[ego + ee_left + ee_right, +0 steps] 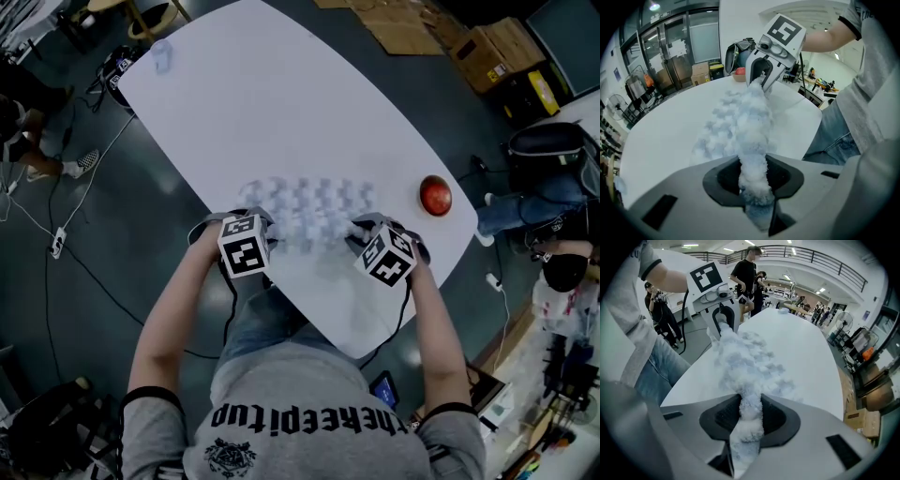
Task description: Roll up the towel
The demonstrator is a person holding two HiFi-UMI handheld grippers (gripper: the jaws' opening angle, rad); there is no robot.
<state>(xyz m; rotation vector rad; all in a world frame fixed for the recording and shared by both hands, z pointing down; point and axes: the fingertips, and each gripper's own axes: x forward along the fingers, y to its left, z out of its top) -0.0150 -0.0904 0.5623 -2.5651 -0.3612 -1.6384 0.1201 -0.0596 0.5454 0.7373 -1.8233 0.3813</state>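
Note:
A fluffy white towel with a bumpy checker texture lies near the front edge of the white oval table. Its near edge is gathered into a thick ridge stretched between my two grippers. My left gripper is shut on the ridge's left end, and the pile fills the gap between its jaws. My right gripper is shut on the right end in the same way. Each gripper view shows the other gripper at the far end of the towel.
A red round object sits on the table to the right of the towel. A small clear item stands at the far left corner. People stand around the table, and cardboard boxes and cables lie on the floor.

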